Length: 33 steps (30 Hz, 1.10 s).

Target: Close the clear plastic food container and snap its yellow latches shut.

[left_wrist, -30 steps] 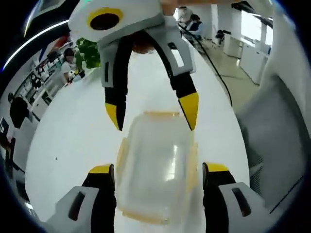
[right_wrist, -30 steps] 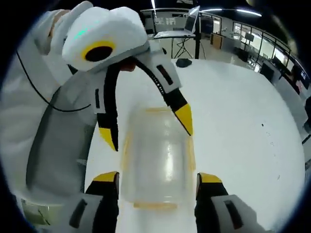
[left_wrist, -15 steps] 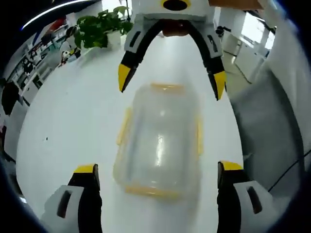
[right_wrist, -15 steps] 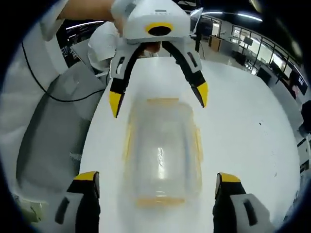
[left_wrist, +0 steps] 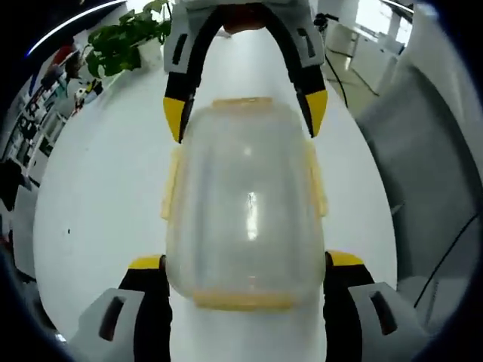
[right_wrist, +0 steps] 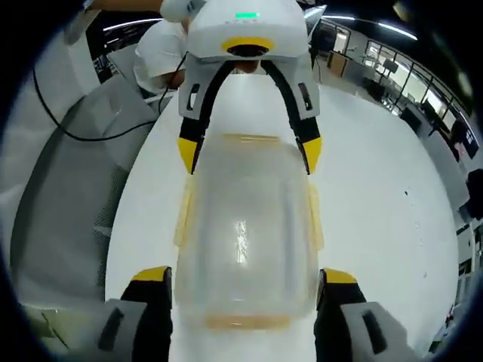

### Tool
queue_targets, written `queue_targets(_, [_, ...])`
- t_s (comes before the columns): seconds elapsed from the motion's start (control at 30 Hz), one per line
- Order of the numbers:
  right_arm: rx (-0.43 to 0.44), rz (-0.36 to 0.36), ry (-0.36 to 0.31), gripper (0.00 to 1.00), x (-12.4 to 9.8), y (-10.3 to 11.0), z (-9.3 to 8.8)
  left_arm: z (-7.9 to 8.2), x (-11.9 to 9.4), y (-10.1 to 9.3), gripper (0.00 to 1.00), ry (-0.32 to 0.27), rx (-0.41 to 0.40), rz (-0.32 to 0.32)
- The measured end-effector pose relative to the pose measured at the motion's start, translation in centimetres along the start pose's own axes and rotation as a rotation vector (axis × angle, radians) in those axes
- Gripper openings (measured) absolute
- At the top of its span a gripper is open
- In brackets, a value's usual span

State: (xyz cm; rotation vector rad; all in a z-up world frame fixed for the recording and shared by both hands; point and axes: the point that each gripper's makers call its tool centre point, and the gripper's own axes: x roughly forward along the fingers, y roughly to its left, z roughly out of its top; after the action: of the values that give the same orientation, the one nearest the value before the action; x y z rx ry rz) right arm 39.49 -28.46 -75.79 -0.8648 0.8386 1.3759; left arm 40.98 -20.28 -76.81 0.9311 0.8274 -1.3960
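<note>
In the left gripper view, the clear container point(left_wrist: 245, 211) is being shown resting on the white table point(left_wrist: 106, 188), its lid already seated on top. The left gripper point(left_wrist: 245, 264) is being held spread, one jaw just beside each long side of the near end. At the far end, the right gripper point(left_wrist: 245, 113) is being held spread in the same way. The yellow latches point(left_wrist: 172, 188) along the sides are being seen angled outward, so they are judged not yet snapped. A potted plant point(left_wrist: 124, 41) is standing beyond.

In the right gripper view, the same container point(right_wrist: 245, 226) is being framed by the right gripper point(right_wrist: 245, 279) near and the left gripper point(right_wrist: 245, 151) far, both spread. Closing is judged done; latching remains. Whether any jaw is touching the plastic cannot be told, and the end latches are blurred.
</note>
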Motion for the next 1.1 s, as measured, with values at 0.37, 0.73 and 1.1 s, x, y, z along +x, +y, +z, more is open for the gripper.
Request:
queue_targets(0.37, [-0.005,0.003,-0.009,0.75,0.1,-0.2,0.3,-0.3,-0.1,-0.1,0.82,-0.018,-0.001,0.018])
queue_targets(0.73, [-0.024,0.01,0.001,0.76,1.5,-0.5,2.9,-2.8,-1.3,-0.1,0.82,-0.014,-0.014,0.029])
queue_targets(1.1, [-0.034,0.013,0.002,0.76,3.8,-0.4,7.5,-7.5,-3.5,-0.4,0.82,0.008,-0.021,0.035])
